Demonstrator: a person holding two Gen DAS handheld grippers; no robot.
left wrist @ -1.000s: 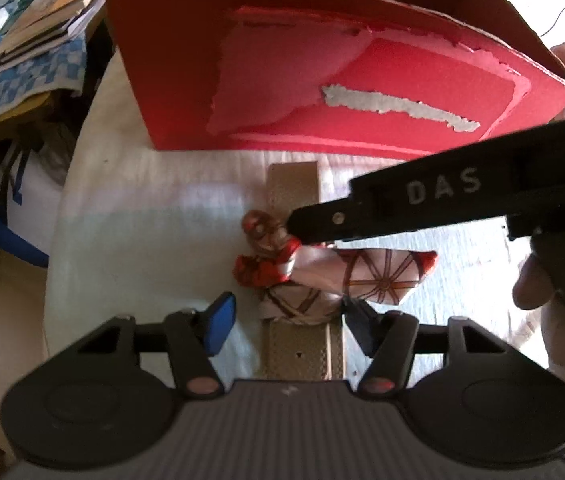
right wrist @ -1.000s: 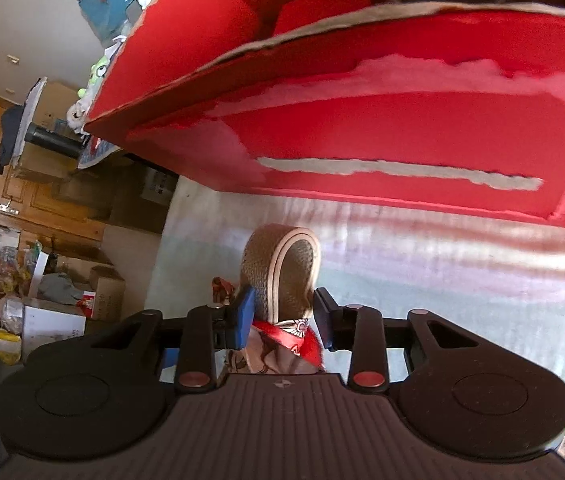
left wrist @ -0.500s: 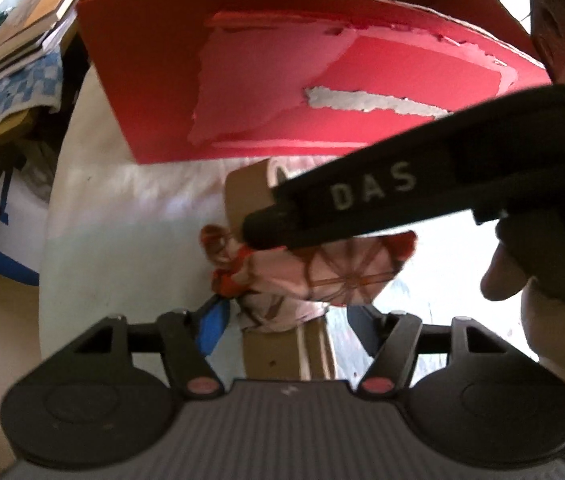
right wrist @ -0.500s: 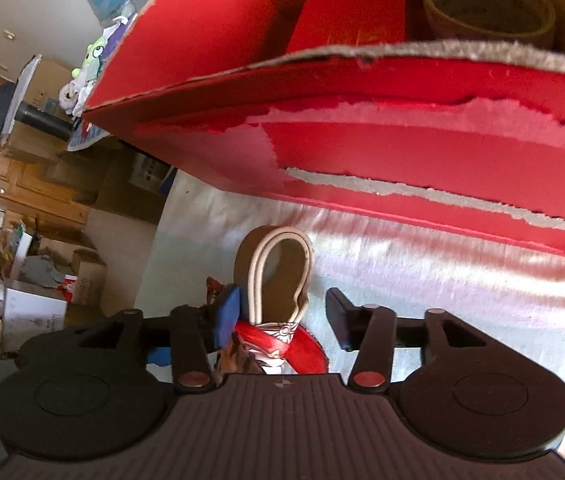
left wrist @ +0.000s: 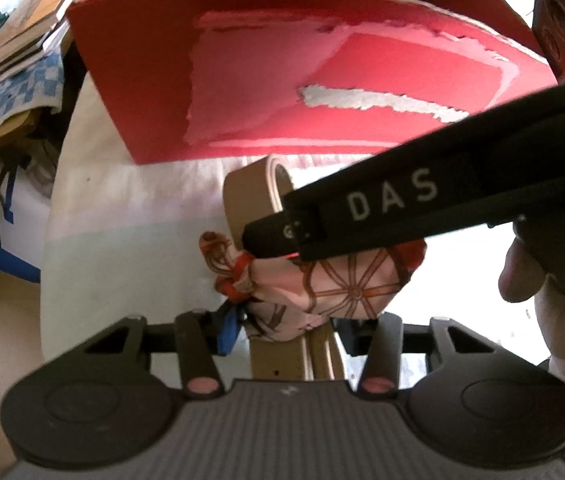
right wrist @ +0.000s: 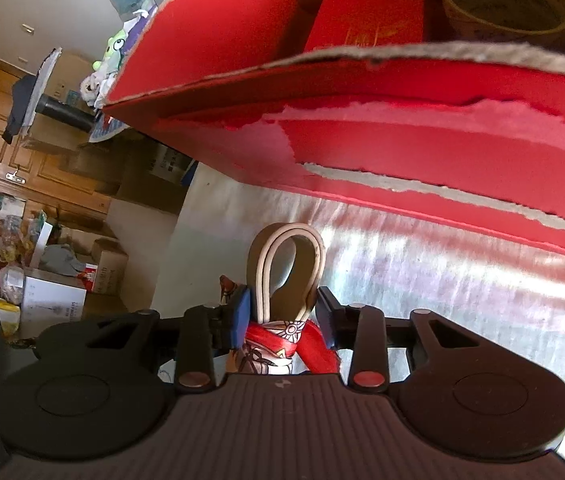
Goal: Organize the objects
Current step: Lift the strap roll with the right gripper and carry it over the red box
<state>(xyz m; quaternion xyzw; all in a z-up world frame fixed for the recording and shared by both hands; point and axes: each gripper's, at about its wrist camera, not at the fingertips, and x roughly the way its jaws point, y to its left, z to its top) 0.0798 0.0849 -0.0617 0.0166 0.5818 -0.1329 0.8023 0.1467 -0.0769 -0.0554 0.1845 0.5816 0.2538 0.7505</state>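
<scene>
Tan leather: a belt (left wrist: 258,200), doubled into a loop, rises off the white cloth of the worktop (left wrist: 122,232) just in front of the red box (left wrist: 242,60), with a patterned scarf (left wrist: 322,288) knotted round its middle. It seems both tools share the bundle so the loop stays folded while it is carried as one piece to the box.

Going left to right in the left wrist view, a stack of books (left wrist: 14,40) lies at the far left edge, then the box's torn front wall. Below it the left tool (left wrist: 286,330) straddles the near end of the belt under the scarf; its jaws have just been closing with the belt between them, but whether the pads actually press on it cannot be told. Across the right side reaches the right tool (left wrist: 278,236), nose down on the scarf, and a hand (left wrist: 530,280) grips its handle at the far right.

The right wrist view adds what the left cannot. The right tool (right wrist: 282,316) has also just been closing, and its pads sit tight on both sides of the loop (right wrist: 286,268) at the scarf (right wrist: 286,340), pinching it. This view also looks over the box rim (right wrist: 402,60): a red packet (right wrist: 370,12) and a tape roll (right wrist: 502,4) already lie inside, so the belt probably joins them. Only the left view shows the hand and the knot.
</scene>
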